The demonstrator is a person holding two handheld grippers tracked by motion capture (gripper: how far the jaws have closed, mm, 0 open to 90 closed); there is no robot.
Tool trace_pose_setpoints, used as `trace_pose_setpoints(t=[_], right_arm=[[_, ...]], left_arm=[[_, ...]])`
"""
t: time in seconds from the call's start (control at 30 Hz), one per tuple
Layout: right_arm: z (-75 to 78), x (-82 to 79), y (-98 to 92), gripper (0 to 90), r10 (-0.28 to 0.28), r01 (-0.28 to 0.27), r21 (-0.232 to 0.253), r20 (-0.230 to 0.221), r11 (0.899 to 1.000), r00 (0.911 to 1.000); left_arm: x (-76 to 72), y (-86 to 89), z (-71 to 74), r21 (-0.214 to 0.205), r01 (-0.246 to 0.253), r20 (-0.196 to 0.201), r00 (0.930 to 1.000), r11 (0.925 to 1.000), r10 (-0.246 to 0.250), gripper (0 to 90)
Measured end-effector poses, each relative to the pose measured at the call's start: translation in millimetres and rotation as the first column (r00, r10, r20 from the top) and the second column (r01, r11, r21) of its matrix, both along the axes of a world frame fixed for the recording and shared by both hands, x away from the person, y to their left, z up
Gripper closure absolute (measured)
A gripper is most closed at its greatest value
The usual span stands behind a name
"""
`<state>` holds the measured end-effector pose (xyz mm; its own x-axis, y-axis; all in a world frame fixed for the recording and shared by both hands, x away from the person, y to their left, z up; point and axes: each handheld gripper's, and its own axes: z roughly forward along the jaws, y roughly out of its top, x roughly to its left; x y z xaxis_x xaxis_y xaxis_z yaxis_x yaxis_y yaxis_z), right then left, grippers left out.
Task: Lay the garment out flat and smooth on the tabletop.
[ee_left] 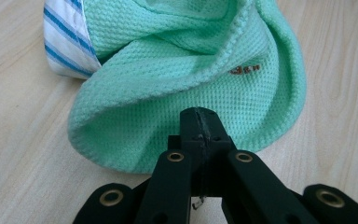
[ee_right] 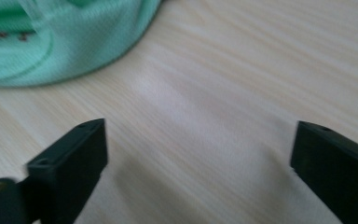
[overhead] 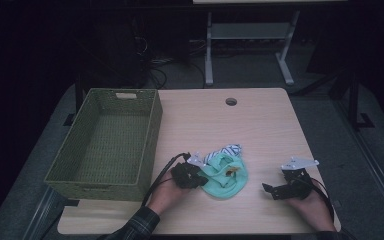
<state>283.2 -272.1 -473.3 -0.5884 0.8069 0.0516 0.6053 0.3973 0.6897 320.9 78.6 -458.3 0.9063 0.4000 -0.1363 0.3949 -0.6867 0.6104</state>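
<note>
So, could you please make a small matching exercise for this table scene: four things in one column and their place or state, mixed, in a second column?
Things:
1. green woven basket
2. mint green cloth
3. left hand-held gripper
4. right hand-held gripper

Place or state:
A. jaws wide apart over bare wood
B. standing at the left side of the table, nothing inside
C. jaws closed together, tips at the cloth's edge
D. crumpled in the middle of the table, beside a blue-striped white fabric

Pairs: 1-B, 2-D, 3-C, 4-A
</note>
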Motion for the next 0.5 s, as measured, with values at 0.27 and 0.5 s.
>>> trace_pose_setpoints(t=[0.27,0.5], right_arm=[[17.1,11.2,2.3,22.8,0.042,-0.043,0.056,0.027,0.997,0.9987],[32.8,23.5,9.5,37.8,0.091,-0.095,0.098,0.046,0.991,0.9948]], left_arm=[[-1.5,-2.0,0.8,0.013,-0.007,0.007,1.0,0.9999,0.007,89.5],[-1.2,-2.5,1.8,0.032,-0.001,0.012,0.9999,0.9995,0.0,89.5]])
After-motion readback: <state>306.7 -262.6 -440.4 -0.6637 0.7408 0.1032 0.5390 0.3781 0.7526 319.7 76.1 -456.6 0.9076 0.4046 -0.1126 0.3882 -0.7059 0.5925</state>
